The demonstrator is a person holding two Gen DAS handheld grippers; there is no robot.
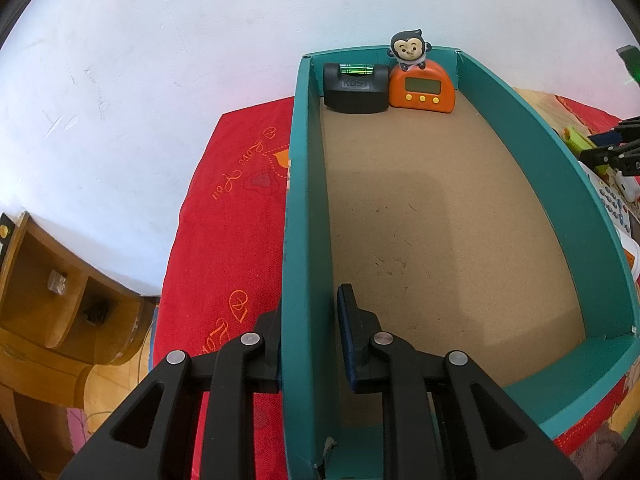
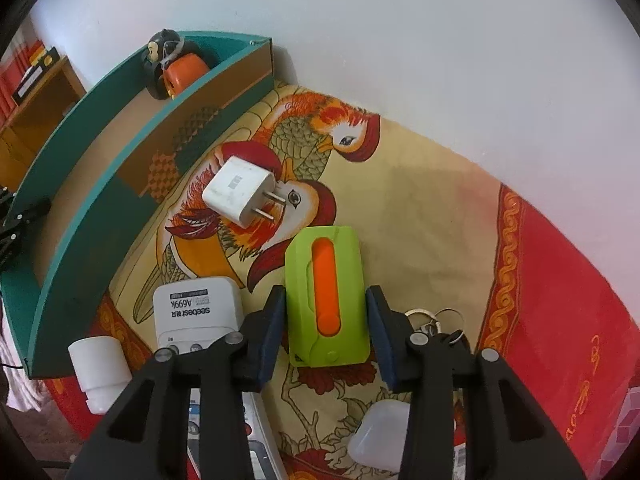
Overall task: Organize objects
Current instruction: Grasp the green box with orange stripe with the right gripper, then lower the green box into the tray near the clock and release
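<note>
Leftmost, the left gripper was clamped on the near side wall of the teal cardboard box, whose far end held a black spirit level beside an orange monkey-topped timer. Further right on the bird-patterned cloth lay a white plug adapter. The right gripper straddled a lime-green case with an orange slot, its left pad touching and its right pad just off the case.
</note>
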